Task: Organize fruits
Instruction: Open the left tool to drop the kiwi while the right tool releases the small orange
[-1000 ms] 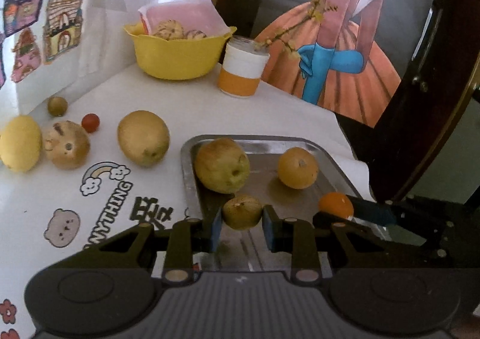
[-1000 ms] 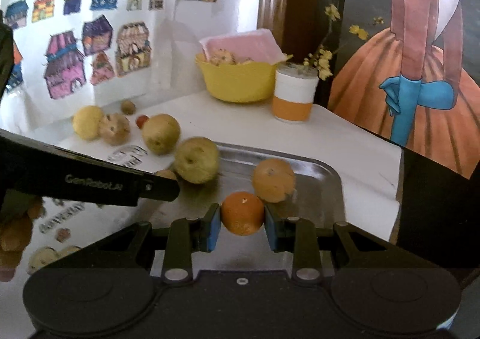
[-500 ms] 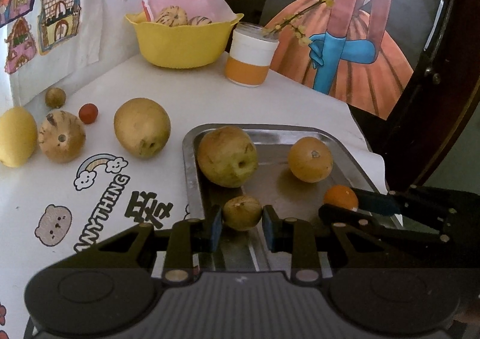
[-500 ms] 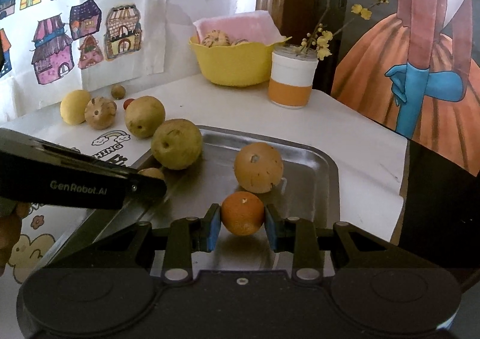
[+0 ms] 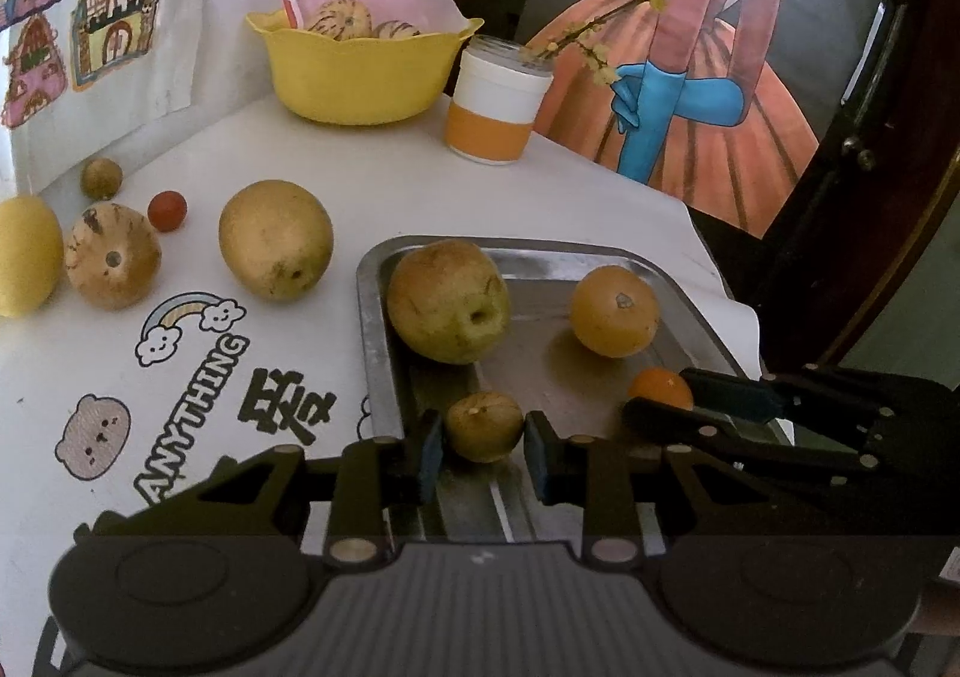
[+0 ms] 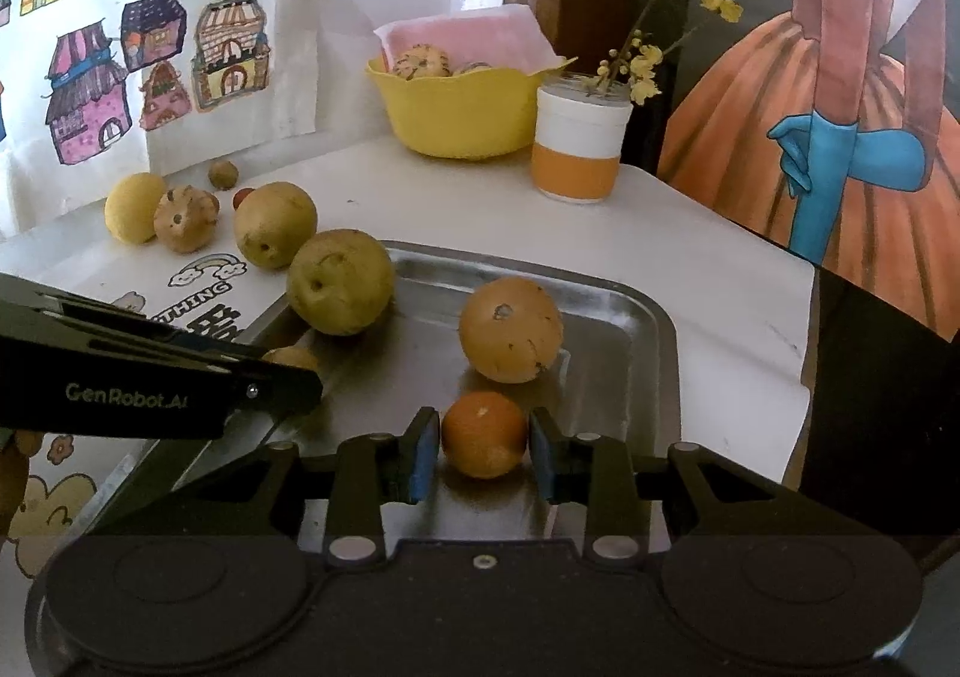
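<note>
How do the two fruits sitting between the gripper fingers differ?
The small orange in the right gripper is bright orange; the small brownish fruit in the left gripper is dull yellow-brown. The small orange lies nearer the tray's right side, the small brownish fruit nearer its left rim. Both are small, round, and in the tray.

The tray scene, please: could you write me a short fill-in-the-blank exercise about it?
1. The bowl behind the tray is ___ in colour.
2. The right gripper has its fingers either side of a small ___.
3. The small red fruit lies on the ___, outside the tray.
Answers: yellow; orange; table.
</note>
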Demonstrator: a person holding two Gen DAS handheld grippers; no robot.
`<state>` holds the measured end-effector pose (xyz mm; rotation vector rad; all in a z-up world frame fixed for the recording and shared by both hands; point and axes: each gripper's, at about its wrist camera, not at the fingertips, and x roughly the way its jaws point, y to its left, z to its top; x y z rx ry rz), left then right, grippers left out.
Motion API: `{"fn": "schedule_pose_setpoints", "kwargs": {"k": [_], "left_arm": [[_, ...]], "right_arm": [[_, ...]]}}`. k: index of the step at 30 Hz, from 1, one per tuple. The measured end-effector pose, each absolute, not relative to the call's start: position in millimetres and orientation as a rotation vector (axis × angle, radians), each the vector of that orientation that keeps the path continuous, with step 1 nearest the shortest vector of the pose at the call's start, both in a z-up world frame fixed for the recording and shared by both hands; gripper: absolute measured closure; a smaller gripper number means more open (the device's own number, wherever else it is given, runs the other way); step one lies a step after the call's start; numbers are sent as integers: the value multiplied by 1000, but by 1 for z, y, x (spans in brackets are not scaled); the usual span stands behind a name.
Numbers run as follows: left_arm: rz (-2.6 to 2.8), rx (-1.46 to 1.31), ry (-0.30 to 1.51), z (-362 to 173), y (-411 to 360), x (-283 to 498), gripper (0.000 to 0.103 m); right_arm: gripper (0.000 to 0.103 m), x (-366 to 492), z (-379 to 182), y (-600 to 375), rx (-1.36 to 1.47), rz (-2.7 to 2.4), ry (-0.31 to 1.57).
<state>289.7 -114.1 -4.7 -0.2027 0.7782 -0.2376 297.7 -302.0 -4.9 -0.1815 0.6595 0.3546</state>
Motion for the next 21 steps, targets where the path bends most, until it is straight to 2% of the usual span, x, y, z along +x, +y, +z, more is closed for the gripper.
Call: {"fn": "schedule_pose_setpoints", "kwargs": {"k": [8, 11, 13, 18, 21], "left_arm": [[-255, -262, 742, 7, -105, 276, 50], [-252, -271, 707, 16, -100, 267, 38], [-247, -273, 681, 23, -96, 260, 25], [-204, -256, 615, 40, -89, 240, 0], [-179, -256, 582, 48, -81, 226, 1]], "right_arm": [[52, 279, 8, -308, -170, 312, 616], [44, 266, 17, -313, -154, 288, 588], [36, 256, 25, -315, -145, 274, 564], [18, 227, 46, -319, -115, 257, 507], [9, 209, 56, -319, -96, 253, 472]]}}
